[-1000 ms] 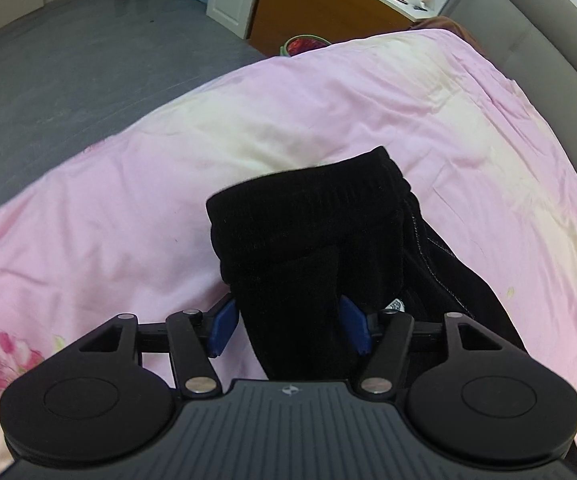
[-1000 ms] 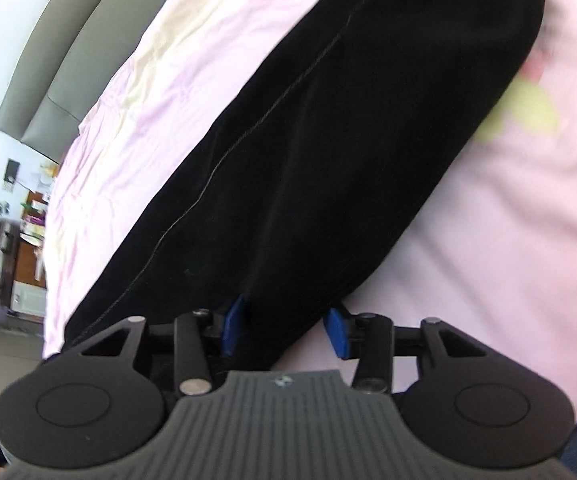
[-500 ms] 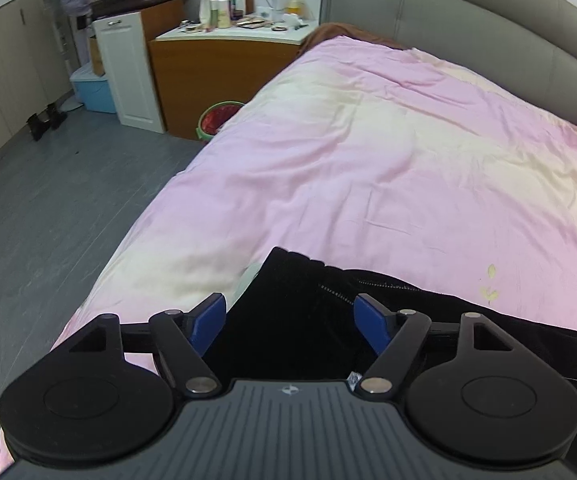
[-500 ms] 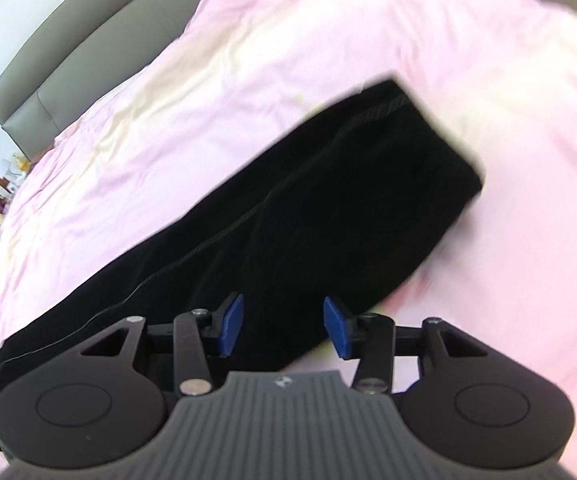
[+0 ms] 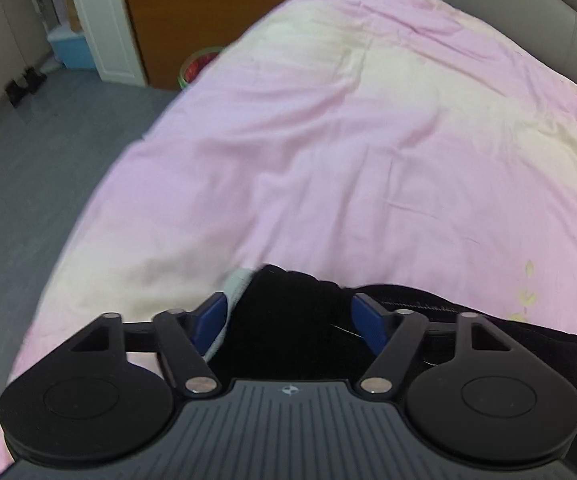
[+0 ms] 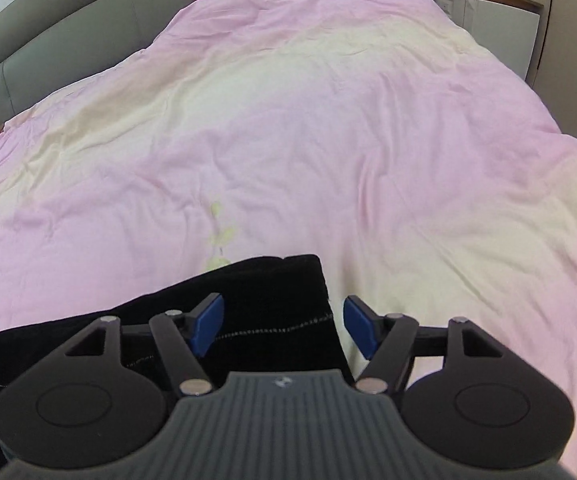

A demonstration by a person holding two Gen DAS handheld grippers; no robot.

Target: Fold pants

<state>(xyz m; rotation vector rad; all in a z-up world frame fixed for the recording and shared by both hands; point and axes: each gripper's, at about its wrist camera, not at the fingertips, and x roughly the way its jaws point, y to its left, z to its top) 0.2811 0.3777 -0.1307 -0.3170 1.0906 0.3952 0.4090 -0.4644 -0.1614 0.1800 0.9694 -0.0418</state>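
Pants point(image 5: 288, 320), black, lie stretched on the pink bed point(image 5: 348, 140) under both tongs, left tongs point(image 5: 288, 322) and right tongs point(image 6: 284, 326) gaping, jaws just widened, gripping nothing; next likely regrasp for another fold.

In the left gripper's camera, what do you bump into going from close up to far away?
left gripper → black pants → pink bed cover → wooden cabinet
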